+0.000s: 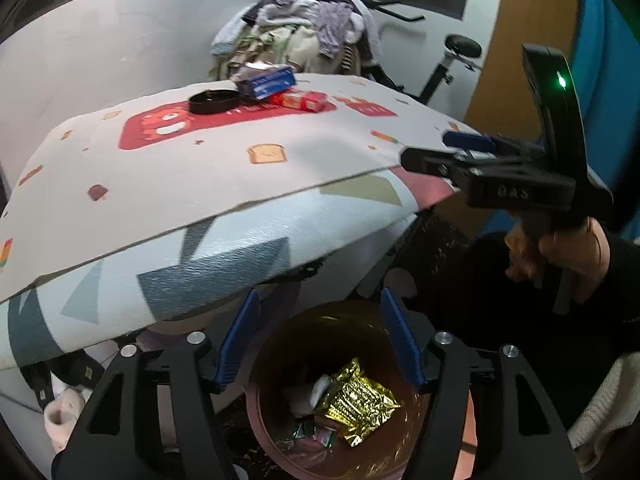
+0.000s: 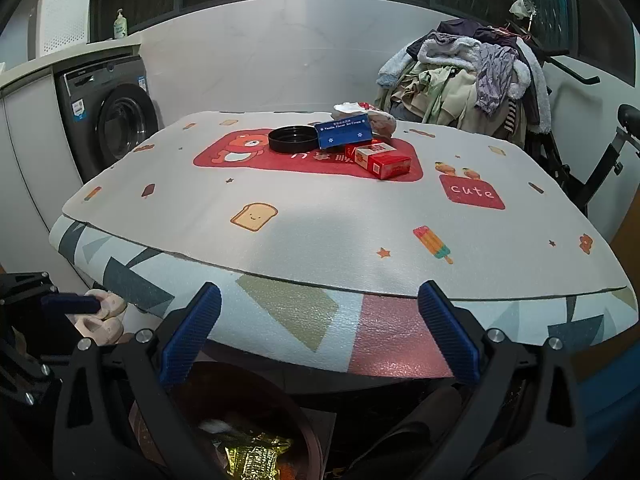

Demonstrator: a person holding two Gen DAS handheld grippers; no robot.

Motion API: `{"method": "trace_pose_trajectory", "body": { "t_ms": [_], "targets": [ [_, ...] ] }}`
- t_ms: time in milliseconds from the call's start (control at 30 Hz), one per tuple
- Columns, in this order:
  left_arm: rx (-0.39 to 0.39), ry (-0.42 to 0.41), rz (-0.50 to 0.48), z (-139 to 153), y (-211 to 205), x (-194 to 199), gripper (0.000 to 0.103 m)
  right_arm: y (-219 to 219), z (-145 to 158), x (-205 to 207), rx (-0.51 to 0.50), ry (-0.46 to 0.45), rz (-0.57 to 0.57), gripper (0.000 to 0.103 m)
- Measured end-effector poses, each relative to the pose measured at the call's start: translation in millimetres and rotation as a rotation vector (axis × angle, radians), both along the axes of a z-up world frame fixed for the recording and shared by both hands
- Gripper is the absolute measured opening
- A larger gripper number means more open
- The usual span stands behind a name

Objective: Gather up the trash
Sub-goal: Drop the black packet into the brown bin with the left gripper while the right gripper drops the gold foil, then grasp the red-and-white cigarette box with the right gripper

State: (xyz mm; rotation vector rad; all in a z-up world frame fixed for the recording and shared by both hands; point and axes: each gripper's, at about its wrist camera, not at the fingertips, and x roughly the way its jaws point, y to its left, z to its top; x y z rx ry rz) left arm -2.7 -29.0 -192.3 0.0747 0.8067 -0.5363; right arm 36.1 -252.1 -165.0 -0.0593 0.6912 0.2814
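A brown trash bin [image 1: 260,412] stands on the floor below the table's near edge, with a gold foil wrapper [image 1: 360,400] and other scraps inside. My left gripper [image 1: 320,340] hangs open and empty right above the bin. My right gripper [image 2: 320,328] is open and empty at the table's front edge; it also shows in the left wrist view [image 1: 452,152]. On the far part of the table lie a blue box [image 2: 344,131], a red box [image 2: 383,160], a black round lid [image 2: 293,139] and crumpled white paper [image 2: 347,109]. The bin also shows in the right wrist view [image 2: 280,404].
The table is covered by a patterned mat [image 2: 320,232]. A washing machine [image 2: 108,120] stands at the left. A pile of clothes [image 2: 472,76] lies on an exercise bike [image 2: 600,160] behind the table. Pink slippers [image 2: 100,316] are on the floor.
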Motion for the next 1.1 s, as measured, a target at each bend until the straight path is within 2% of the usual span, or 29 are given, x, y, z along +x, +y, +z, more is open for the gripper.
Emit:
{"method": "trace_pose_trajectory", "body": {
  "t_ms": [300,533,667,867,1100],
  "targets": [
    [-0.012,-0.042,0.112,10.3,17.8,0.8,0.080,-0.4,0.1,0.6,0.000,0.002,0.000,0.097],
    [-0.062,-0.089,0.221,29.2,43.0,7.4,0.089,2.6,-1.9,0.7,-0.006,0.008,0.009,0.097],
    [-0.053,-0.124,0.256,44.0,55.4,14.4,0.091,4.8,-2.4,2.4,-0.005,0.016,0.014,0.097],
    [-0.090,-0.156,0.310,66.1,78.1,30.8,0.091,6.2,-2.5,5.5,-0.002,0.029,0.020,0.097],
    [-0.089,-0.185,0.319,83.1,88.7,56.2,0.091,0.8,-1.9,17.0,0.029,0.064,0.010,0.097]
  ]
}}
